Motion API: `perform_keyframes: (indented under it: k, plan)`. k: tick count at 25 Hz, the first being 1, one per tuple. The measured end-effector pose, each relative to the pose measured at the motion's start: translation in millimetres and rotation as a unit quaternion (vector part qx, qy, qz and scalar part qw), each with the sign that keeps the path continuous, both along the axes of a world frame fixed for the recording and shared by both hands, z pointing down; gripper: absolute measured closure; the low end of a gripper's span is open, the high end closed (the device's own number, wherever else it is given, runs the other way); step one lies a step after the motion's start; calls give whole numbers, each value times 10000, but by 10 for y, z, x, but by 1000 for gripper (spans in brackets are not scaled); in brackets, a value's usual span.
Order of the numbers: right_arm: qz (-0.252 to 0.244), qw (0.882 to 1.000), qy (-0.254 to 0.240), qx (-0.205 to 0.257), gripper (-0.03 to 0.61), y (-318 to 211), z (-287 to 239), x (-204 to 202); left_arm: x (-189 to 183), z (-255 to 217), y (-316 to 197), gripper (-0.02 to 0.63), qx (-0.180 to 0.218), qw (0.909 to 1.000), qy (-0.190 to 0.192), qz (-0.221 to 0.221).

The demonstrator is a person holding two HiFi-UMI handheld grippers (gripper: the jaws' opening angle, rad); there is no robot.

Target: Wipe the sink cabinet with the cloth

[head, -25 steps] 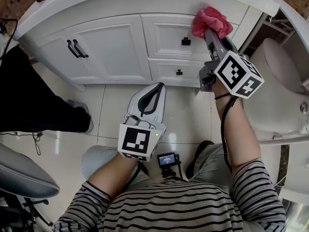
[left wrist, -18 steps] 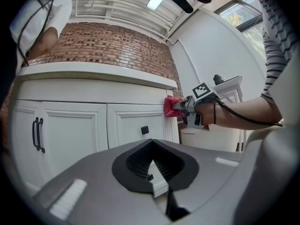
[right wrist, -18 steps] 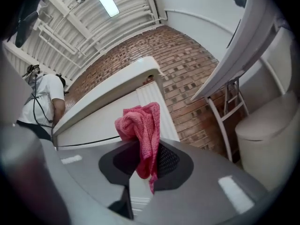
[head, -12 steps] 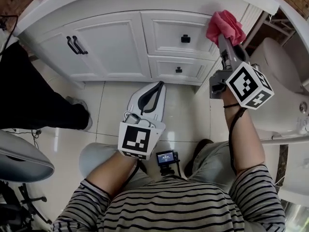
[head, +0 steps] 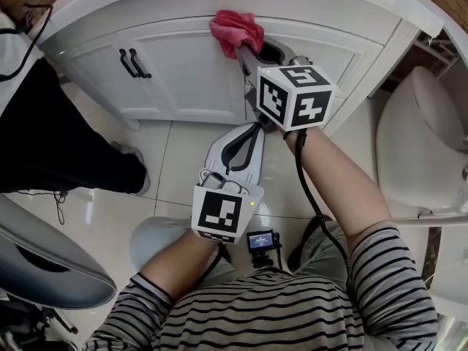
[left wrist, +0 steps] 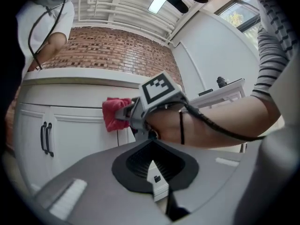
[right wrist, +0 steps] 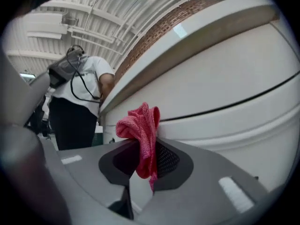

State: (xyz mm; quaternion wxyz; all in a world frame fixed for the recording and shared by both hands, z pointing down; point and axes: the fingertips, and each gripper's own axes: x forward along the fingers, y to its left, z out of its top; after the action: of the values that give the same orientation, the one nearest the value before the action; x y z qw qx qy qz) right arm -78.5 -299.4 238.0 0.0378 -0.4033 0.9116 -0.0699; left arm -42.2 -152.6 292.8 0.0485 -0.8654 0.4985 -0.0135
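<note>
The red cloth point(head: 234, 28) is bunched against the upper front of the white sink cabinet point(head: 183, 79), near its middle. My right gripper point(head: 240, 48) is shut on the cloth and holds it to the cabinet face. In the right gripper view the cloth point(right wrist: 143, 132) hangs pinched between the jaws, with the cabinet point(right wrist: 225, 93) close behind. My left gripper point(head: 245, 130) hangs lower over the floor tiles, shut with nothing in it. The left gripper view shows the cloth point(left wrist: 115, 114) against the cabinet point(left wrist: 75, 130), past my left gripper point(left wrist: 152, 159).
A person in black trousers point(head: 58, 152) stands at the left beside the cabinet. Black door handles point(head: 135, 63) sit on the left doors. A toilet point(head: 417, 145) is at the right. A grey chair point(head: 44, 247) is at the lower left.
My right gripper has carried the cloth leftward along the cabinet front, from the right-hand drawers to near the middle. The left gripper has stayed about where it was.
</note>
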Motion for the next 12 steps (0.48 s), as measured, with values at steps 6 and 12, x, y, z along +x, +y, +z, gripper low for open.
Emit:
perform_keyframes:
  k: [6, 12]
  plan:
    - [636, 9978, 142, -77, 508, -73, 248, 503, -16, -11, 21, 623, 7, 10000, 27, 28]
    - [1178, 9930, -1, -66, 508, -57, 237, 1331, 89, 36, 43, 623, -38, 9999, -32, 138]
